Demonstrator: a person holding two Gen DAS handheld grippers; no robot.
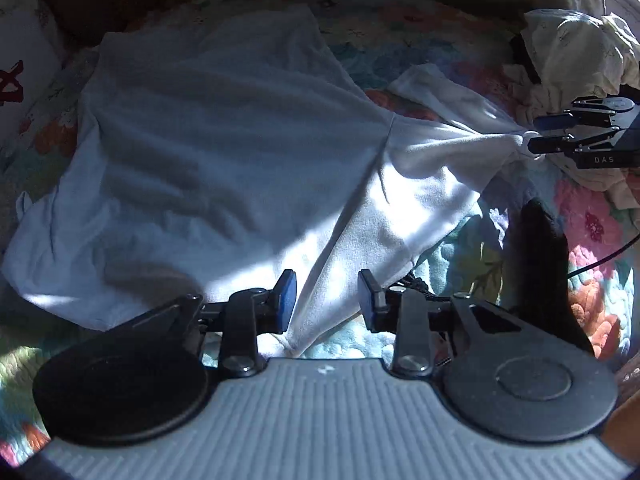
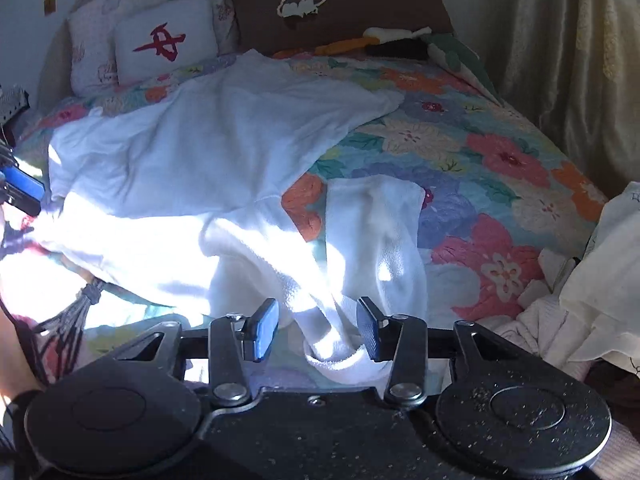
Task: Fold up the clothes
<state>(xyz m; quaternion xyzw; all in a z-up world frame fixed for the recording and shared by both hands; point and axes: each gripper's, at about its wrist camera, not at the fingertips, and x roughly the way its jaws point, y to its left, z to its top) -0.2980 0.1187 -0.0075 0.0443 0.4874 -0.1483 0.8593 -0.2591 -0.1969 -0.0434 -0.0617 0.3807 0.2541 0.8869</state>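
White T-shirt [image 1: 208, 152] lies rumpled, sunlit on floral quilt [image 2: 500, 152]; left gripper [image 1: 327, 300] open, right gripper [image 2: 318, 330] open around sleeve.

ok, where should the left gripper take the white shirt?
Take the white shirt by its near corner, the point lying just ahead of the open left gripper. Come in low from the near side, along the quilt: the cloth there is flat, with a free edge on each side.

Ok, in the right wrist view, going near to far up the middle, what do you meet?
Right gripper, open around a bunched sleeve → white shirt spread flat → floral quilt → brown pillow.
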